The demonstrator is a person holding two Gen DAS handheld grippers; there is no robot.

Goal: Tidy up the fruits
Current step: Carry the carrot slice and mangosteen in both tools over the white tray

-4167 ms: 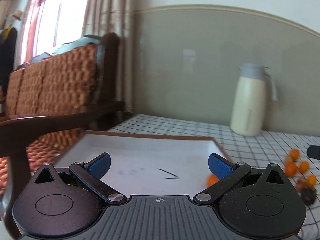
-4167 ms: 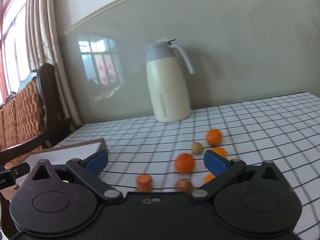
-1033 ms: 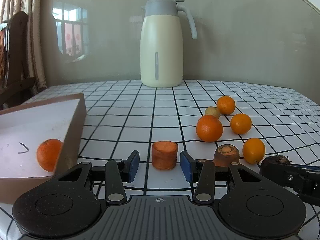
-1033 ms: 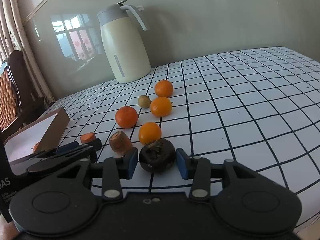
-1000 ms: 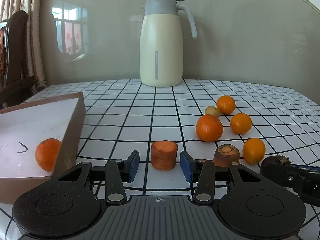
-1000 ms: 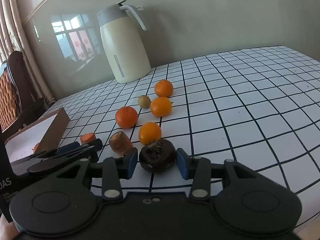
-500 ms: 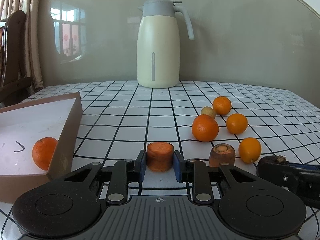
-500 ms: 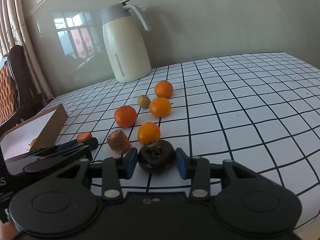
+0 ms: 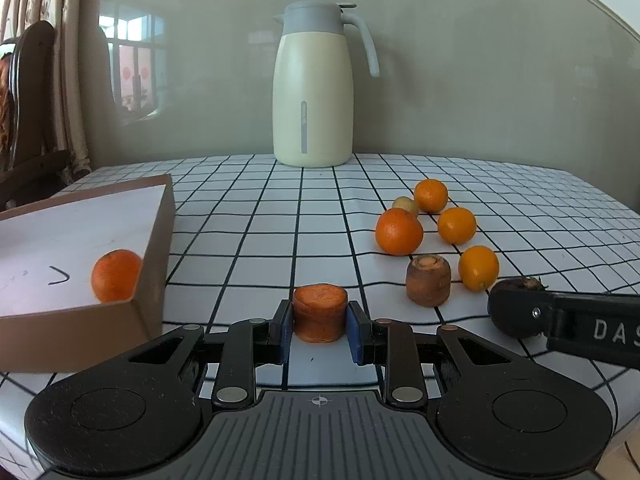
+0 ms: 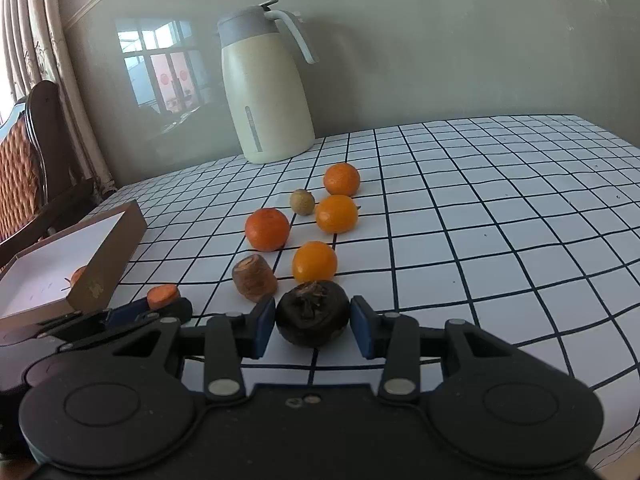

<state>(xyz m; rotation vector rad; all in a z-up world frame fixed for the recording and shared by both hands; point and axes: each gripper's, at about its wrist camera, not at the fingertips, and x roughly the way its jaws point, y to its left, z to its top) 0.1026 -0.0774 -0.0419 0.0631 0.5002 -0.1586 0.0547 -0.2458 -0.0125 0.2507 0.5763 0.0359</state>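
Checked surface (image 9: 256, 216): carrot piece (image 9: 319, 312) is clamped by left tool (image 9: 319, 330), box (image 9: 154, 248) leftward; dark fruit (image 10: 312, 313) is pinched by right tool (image 10: 314, 332).

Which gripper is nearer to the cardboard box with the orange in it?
Left. The left gripper, shut on the carrot chunk, sits right beside the box. The right gripper, around the dark fruit, is farther off past the left one.

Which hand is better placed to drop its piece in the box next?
Left. The left gripper is shut on the carrot chunk right beside the box; the right gripper is farther away.
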